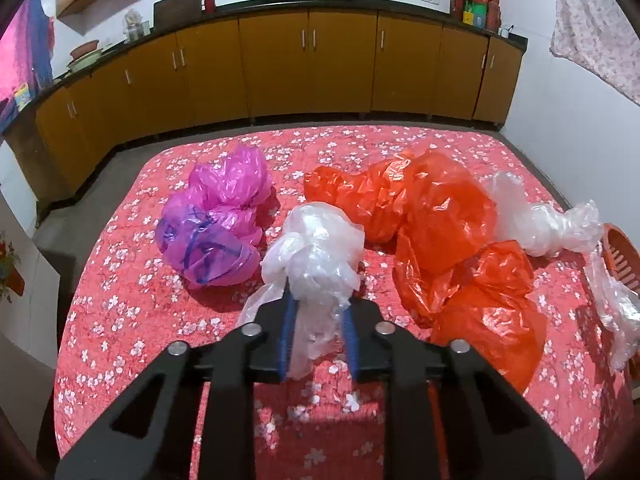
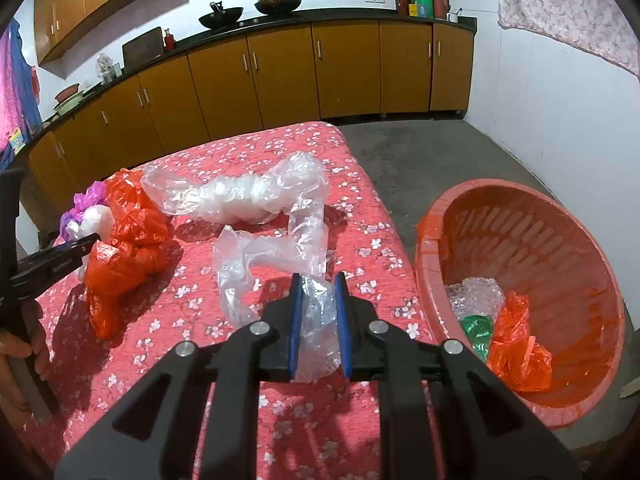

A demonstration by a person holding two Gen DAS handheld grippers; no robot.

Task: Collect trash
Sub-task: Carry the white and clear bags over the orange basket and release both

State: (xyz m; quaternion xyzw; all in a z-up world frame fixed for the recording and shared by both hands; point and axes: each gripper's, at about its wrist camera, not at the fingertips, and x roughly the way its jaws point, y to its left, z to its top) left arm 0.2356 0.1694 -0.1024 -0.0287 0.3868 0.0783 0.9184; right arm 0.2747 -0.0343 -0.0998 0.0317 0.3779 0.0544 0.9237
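Because the bags are light and crumpled, I keep my left gripper [image 1: 318, 308] pinching the white bag [image 1: 316, 248] on the table [image 1: 120, 320], while my right gripper [image 2: 320, 300] pinches the clear plastic strip [image 2: 272, 248], ready for the orange basket [image 2: 580, 240] beside the table.

A crumpled white plastic bag [image 1: 316, 248] is lying on the flowered red surface [image 1: 120, 320], its near end pinched in the left tongs [image 1: 318, 312]. A pink bag [image 1: 224, 216] is bunched just to its left, and orange bags [image 1: 436, 216] are sprawling to its right. A long clear bag [image 2: 248, 196] is trailing across the surface, its near end caught in the right tongs [image 2: 320, 312]. The orange slotted basket [image 2: 560, 216] is tilting beside the surface's edge, holding clear, green and orange scraps [image 2: 516, 344].
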